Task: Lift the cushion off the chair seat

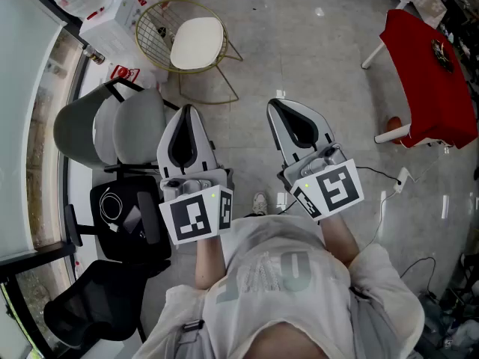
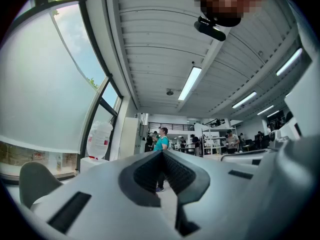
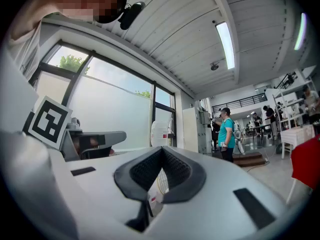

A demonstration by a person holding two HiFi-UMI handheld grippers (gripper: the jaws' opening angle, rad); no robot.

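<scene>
A white cushion (image 1: 196, 42) lies on the seat of a gold wire chair (image 1: 153, 22) at the top of the head view, some way ahead of both grippers. My left gripper (image 1: 188, 110) is held level and pointed toward the chair, jaws shut with nothing in them. My right gripper (image 1: 275, 104) is beside it to the right, also shut and holding nothing. In the left gripper view the left gripper (image 2: 162, 153) shows its closed jaws against a long room. In the right gripper view the right gripper (image 3: 162, 150) looks the same, with my left gripper's marker cube (image 3: 49, 121) at its left.
Two grey shell chairs (image 1: 112, 129) stand left of my left gripper, and a black chair (image 1: 127, 212) holding a cable is below them. A red-covered table (image 1: 430, 73) is at the right. White boxes and bags (image 1: 105, 10) sit by the window. A person in teal (image 3: 226, 133) stands far off.
</scene>
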